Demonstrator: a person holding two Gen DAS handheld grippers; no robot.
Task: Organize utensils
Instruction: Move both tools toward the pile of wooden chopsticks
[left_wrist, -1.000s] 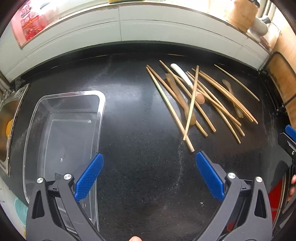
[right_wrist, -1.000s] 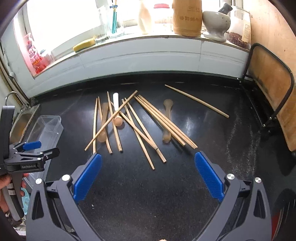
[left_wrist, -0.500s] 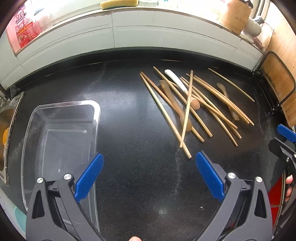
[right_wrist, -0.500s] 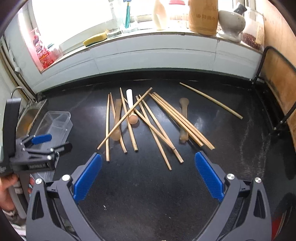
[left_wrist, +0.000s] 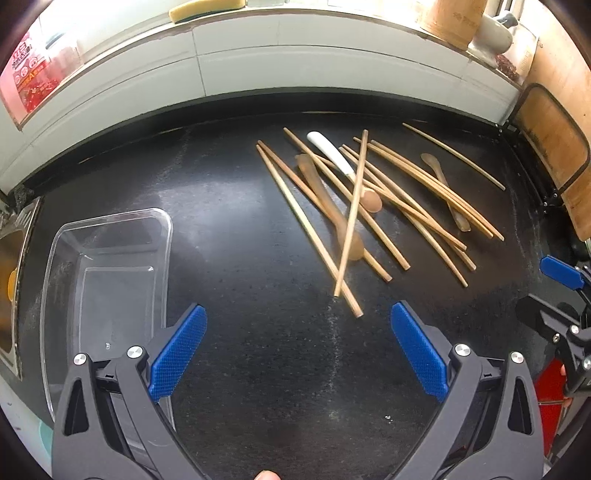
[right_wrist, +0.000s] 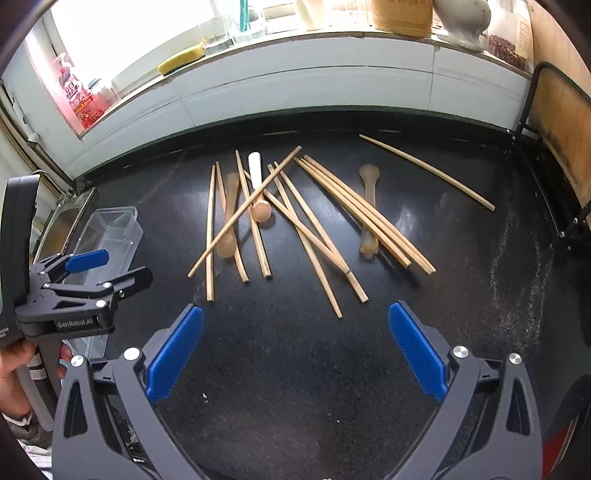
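Note:
Several wooden chopsticks (left_wrist: 354, 210) lie crossed in a loose pile on the black counter, with a white-handled spoon (left_wrist: 332, 153) and two wooden spoons (right_wrist: 368, 206) among them. The pile also shows in the right wrist view (right_wrist: 314, 236). A clear plastic box (left_wrist: 107, 280) stands empty at the left, also seen in the right wrist view (right_wrist: 110, 236). My left gripper (left_wrist: 297, 349) is open and empty, held above the counter between box and pile. My right gripper (right_wrist: 295, 350) is open and empty, short of the pile.
A sink (left_wrist: 11, 273) lies left of the box. A white tiled ledge (right_wrist: 295, 81) runs along the back with a sponge (right_wrist: 181, 61), jars and a wooden holder (right_wrist: 402, 14). A wooden board in a black rack (right_wrist: 557, 122) stands at the right.
Both grippers have drawn back and tilted up a little, so the pile sits lower in both views. The utensils and box have not moved. Both stay open.

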